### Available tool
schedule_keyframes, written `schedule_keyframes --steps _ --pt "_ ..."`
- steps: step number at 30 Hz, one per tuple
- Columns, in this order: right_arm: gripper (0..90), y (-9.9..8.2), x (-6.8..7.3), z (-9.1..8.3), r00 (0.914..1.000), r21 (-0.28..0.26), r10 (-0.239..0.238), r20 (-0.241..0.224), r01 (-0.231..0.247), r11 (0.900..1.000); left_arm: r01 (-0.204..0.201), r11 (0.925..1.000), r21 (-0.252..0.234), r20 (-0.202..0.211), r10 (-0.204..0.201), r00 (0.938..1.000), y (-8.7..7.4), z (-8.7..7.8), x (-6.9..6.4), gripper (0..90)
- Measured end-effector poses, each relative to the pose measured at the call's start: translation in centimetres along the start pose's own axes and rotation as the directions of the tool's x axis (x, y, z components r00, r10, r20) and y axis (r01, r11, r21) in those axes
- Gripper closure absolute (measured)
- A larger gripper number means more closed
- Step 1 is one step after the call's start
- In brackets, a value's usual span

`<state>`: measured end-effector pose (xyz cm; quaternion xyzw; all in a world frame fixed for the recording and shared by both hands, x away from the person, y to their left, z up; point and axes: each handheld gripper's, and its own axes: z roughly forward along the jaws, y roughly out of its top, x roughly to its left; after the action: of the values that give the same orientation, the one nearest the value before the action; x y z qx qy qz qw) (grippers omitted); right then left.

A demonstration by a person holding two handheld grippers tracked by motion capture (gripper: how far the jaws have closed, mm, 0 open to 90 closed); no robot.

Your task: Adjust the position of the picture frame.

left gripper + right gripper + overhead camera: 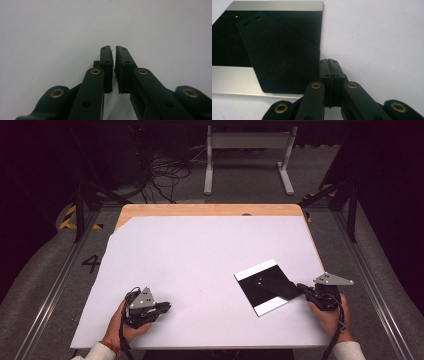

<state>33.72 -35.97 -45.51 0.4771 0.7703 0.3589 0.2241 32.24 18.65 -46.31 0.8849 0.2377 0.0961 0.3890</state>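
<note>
Right tongs (329, 61) pressed together, empty, tips just beside the near corner of the black sheet (279, 55). Left tongs (113, 50) nearly together, nothing between, over bare white bench (190, 255), well apart from the work. The sheet lies flat, skewed across the black-and-silver plate (269, 5). Looks thin, light, stiff-ish, slick. Take the overhanging corner, not the flat face.
</note>
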Motion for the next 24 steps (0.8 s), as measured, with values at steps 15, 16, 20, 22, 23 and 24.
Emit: schedule_keyframes --steps 15,16,20,22,23,24 --pt "90.0 0.4 2.2 0.6 0.9968 0.006 -0.050 -0.062 0.051 0.9987 0.013 0.9999 0.006 -0.012 -0.013 0.9998 0.5 0.6 0.6 82.2" --pt "90.0 0.5 2.4 0.6 0.9961 0.006 -0.057 -0.067 0.058 0.9983 0.009 0.9999 0.007 -0.011 -0.009 0.9999 0.6 0.8 0.6 82.4" --pt "90.0 0.5 2.7 0.7 0.9949 0.006 -0.063 -0.079 0.064 0.9979 0.005 0.9999 0.014 -0.007 -0.005 1.0000 0.9 1.2 0.6 83.7" --pt "90.0 0.5 3.0 0.8 0.9938 0.005 -0.075 -0.082 0.075 0.9971 0.001 0.9997 0.024 0.003 -0.001 1.0000 1.3 1.8 0.5 85.5" --pt "90.0 0.5 3.2 0.8 0.9927 0.002 -0.087 -0.083 0.088 0.9962 0.001 0.9997 0.024 0.003 -0.001 1.0000 1.3 1.8 0.5 86.5" --pt "90.0 0.5 3.2 0.8 0.9927 0.002 -0.087 -0.083 0.088 0.9962 0.001 0.9996 0.027 0.004 -0.001 1.0000 1.5 1.9 0.4 86.5"
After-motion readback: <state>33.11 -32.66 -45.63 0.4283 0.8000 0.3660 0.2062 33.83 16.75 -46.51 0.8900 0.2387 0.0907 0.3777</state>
